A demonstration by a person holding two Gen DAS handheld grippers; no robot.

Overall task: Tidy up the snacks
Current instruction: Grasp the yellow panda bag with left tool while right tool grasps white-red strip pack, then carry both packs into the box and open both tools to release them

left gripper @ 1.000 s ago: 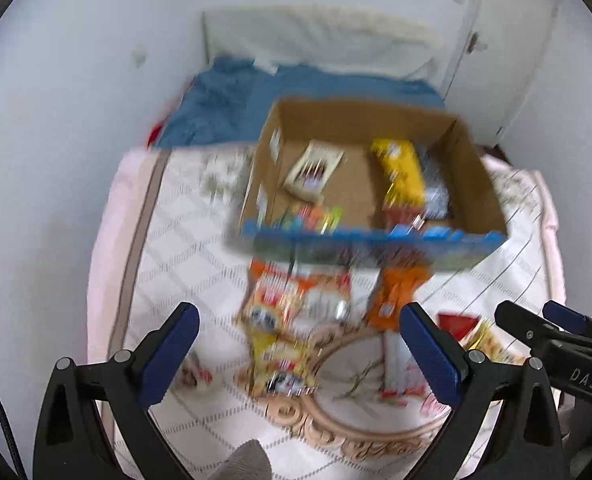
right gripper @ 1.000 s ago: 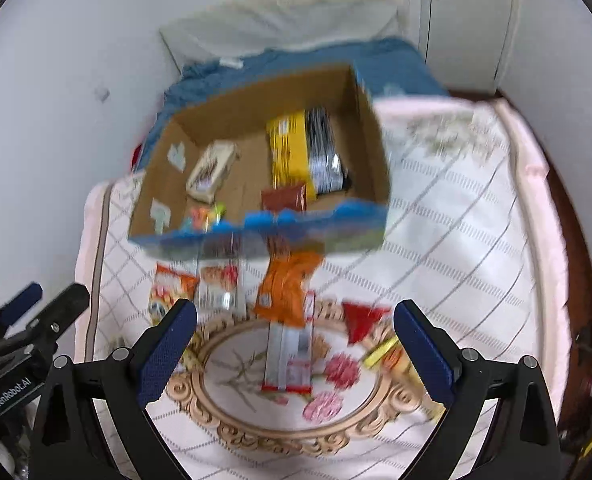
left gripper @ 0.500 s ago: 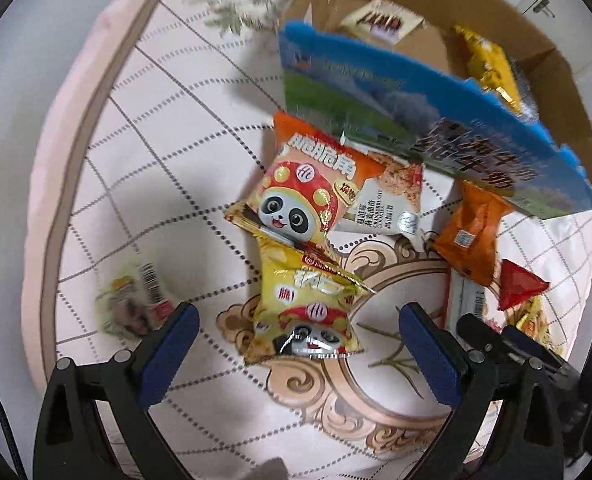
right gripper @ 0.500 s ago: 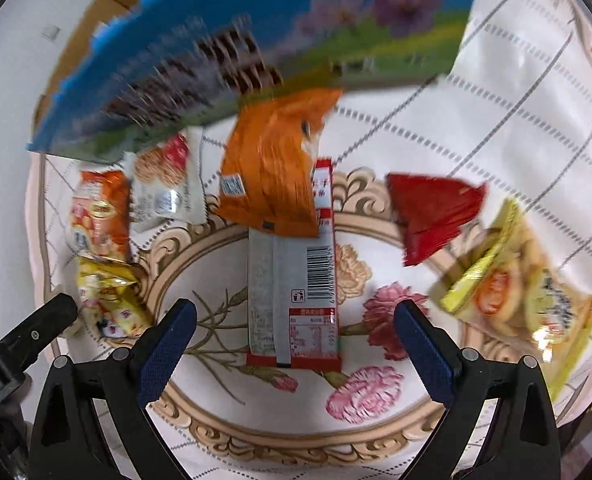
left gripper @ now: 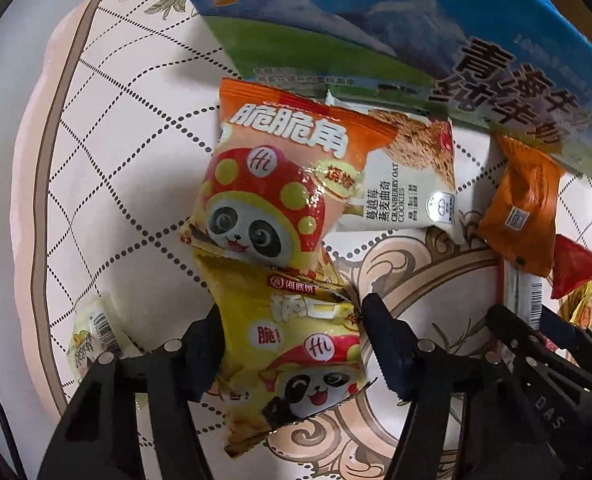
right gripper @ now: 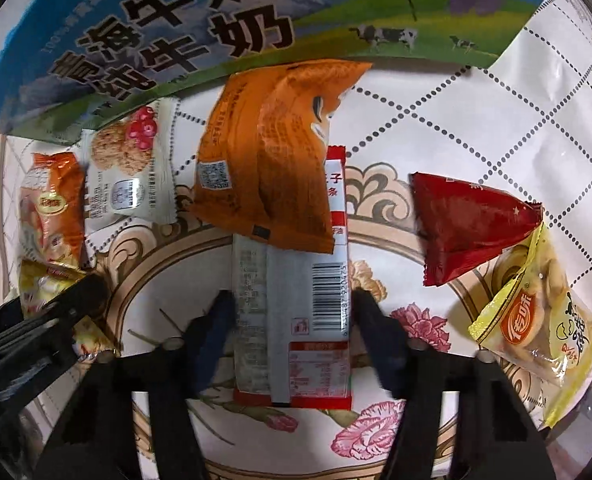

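Snack packs lie on a patterned quilt before a blue-fronted cardboard box [left gripper: 376, 32]. My left gripper [left gripper: 292, 332] straddles a yellow panda snack bag [left gripper: 296, 344], its fingers [left gripper: 204, 344] at both sides of the bag, closing on it. An orange panda bag [left gripper: 272, 184] lies just beyond. My right gripper [right gripper: 292, 320] straddles a long white-and-red packet [right gripper: 296, 320], fingers [right gripper: 376, 320] at both its edges. An orange pack [right gripper: 264, 160] overlaps that packet's far end.
A cranberry oat cookie pack [left gripper: 412, 184] lies by the box. A red triangular pack [right gripper: 468, 224] and a yellow biscuit bag [right gripper: 536, 320] lie at right. A small pale candy pack [left gripper: 92, 336] lies at left. The box front [right gripper: 176, 20] stands close ahead.
Both grippers have dropped toward the quilt and narrowed. The left now flanks the yellow panda bag, the right the white-and-red packet. The box fills the top of both views.
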